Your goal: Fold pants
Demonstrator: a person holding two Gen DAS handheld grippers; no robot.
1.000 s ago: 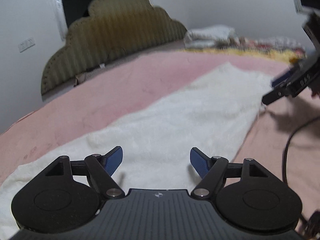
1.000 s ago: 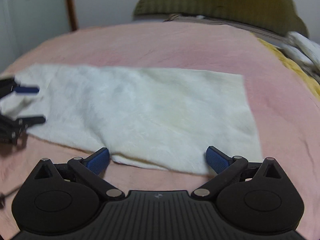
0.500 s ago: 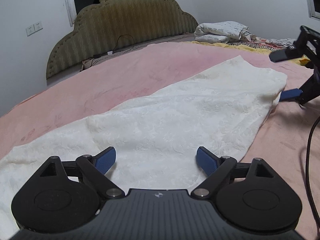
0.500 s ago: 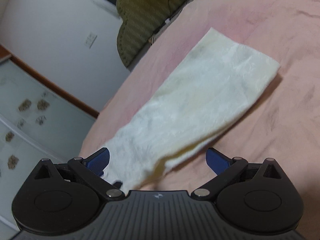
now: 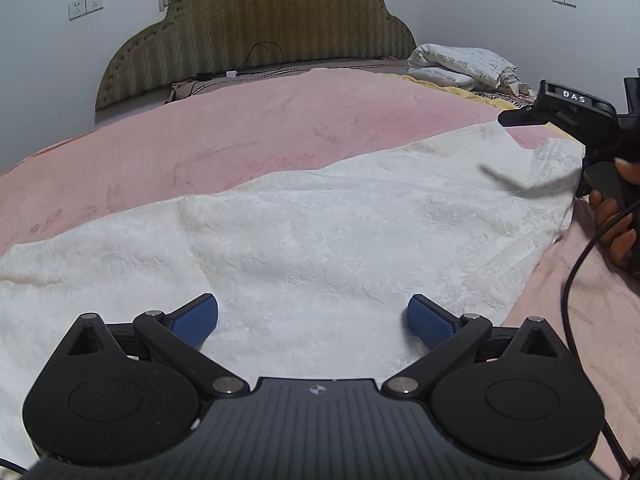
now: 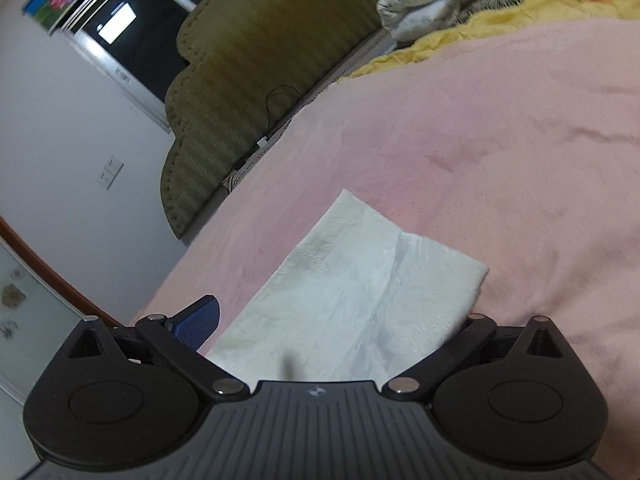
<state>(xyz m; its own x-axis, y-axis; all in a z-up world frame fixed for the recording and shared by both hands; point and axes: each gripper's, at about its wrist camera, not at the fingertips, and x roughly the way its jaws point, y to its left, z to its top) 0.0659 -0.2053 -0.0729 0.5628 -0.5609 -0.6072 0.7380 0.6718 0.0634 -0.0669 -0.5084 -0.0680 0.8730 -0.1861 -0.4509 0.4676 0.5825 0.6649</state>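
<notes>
White textured pants point(image 5: 320, 232) lie stretched across a pink bedspread point(image 5: 240, 140). My left gripper point(image 5: 312, 320) is open, low over the near part of the cloth, with nothing between its blue pads. My right gripper point(image 6: 320, 328) is open and tilted, and the pants' end point(image 6: 360, 292) lies between its fingers, covering the right pad. In the left wrist view the right gripper's black body point(image 5: 576, 120) and the hand holding it show at the pants' far right end.
An olive padded headboard point(image 5: 256, 32) stands behind the bed. Folded white bedding point(image 5: 460, 64) and a yellow cover point(image 6: 500, 40) lie at the far right. A black cable point(image 5: 576, 272) hangs on the right. A window point(image 6: 132, 28) is on the wall.
The right gripper has tilted and moved in over the pants' end, which now lies between its fingers. The left gripper has opened wider and stays low over the cloth.
</notes>
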